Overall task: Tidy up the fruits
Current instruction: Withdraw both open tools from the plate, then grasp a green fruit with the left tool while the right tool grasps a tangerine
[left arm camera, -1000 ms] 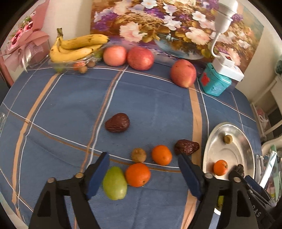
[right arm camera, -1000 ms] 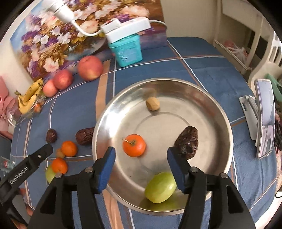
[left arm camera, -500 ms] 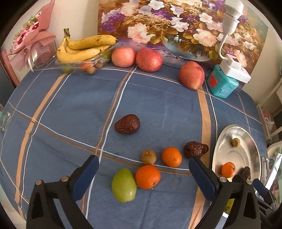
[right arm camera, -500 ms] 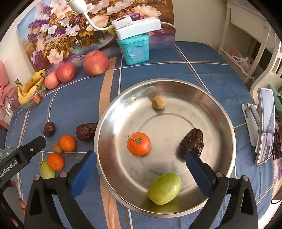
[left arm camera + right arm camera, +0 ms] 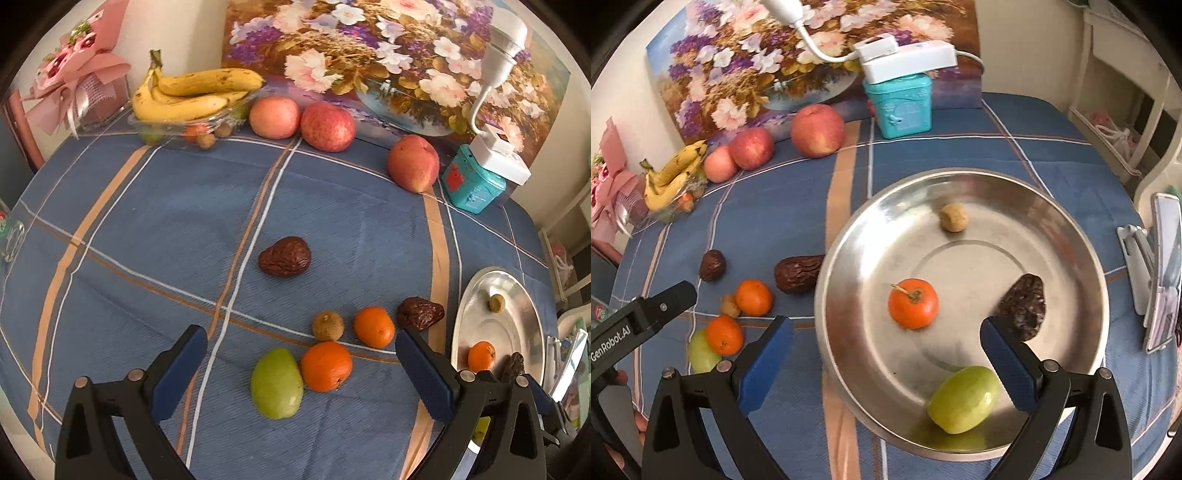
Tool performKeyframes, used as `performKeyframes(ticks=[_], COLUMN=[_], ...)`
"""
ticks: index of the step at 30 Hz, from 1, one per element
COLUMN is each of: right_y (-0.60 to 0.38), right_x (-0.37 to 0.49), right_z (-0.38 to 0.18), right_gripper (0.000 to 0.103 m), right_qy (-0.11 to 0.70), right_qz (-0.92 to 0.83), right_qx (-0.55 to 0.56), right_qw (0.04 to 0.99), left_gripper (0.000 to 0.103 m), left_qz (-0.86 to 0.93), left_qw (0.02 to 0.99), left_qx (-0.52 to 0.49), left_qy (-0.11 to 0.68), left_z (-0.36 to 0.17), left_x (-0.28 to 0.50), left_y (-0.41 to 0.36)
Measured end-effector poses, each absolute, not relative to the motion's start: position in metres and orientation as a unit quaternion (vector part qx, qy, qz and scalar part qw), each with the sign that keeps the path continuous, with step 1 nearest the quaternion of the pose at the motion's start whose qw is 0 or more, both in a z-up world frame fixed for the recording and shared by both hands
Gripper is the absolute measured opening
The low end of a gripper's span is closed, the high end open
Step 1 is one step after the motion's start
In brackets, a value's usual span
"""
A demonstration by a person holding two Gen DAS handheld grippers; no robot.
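My left gripper (image 5: 301, 373) is open and empty above a green fruit (image 5: 276, 384) and an orange (image 5: 325, 366) on the blue cloth. Beyond lie a small brown fruit (image 5: 327, 325), a second orange (image 5: 373, 327) and two dark dates (image 5: 420, 313) (image 5: 284, 257). My right gripper (image 5: 886, 360) is open and empty over the near part of the metal plate (image 5: 1071, 236). The plate holds an orange (image 5: 913, 303), a green fruit (image 5: 964, 399), a dark date (image 5: 1024, 307) and a small brown fruit (image 5: 953, 218). The plate also shows in the left wrist view (image 5: 517, 295).
Three apples (image 5: 327, 126) and a glass dish of bananas (image 5: 192, 98) stand at the back by a flower painting (image 5: 388, 55). A teal tin (image 5: 902, 105) with a white lamp stands behind the plate. A phone on a stand (image 5: 1161, 273) is right of the plate.
Both grippers have opened wider and pulled back a little. The fruits have not moved.
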State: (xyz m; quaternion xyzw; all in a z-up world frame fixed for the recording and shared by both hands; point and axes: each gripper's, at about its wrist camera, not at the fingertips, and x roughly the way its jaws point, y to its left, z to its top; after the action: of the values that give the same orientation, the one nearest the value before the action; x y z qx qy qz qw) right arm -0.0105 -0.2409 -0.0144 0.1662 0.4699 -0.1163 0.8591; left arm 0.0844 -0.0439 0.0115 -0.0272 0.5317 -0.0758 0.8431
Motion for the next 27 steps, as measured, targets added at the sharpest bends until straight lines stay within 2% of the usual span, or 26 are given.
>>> performKeyframes(ticks=[10,19,27], right_y=[-0.210,-0.160,-0.143], right_x=[-0.002,0.015,0.034], right_z=[-0.016,-0.007,-0.021], right_gripper=[0.101,0.101,0.101], right_qy=[0.492,0.481,0.488], right_qz=[-0.074,-0.005,0.025], right_qx=[0.140,0.106,0.115], right_qw=[0.856,0.871,0.865], left_gripper=[0.103,0.102,0.102], left_qz=[-0.047,-0.007,0.018], left_qw=[0.831,0.822,0.805], left_qx=[-0.092,-0.145,-0.170], left_qy=[0.546,0.551,0.568], left_z=[0.006,0.001,-0.016], left_x=[0.083,0.084,0.090], left_y=[-0.009,0.029,0.042])
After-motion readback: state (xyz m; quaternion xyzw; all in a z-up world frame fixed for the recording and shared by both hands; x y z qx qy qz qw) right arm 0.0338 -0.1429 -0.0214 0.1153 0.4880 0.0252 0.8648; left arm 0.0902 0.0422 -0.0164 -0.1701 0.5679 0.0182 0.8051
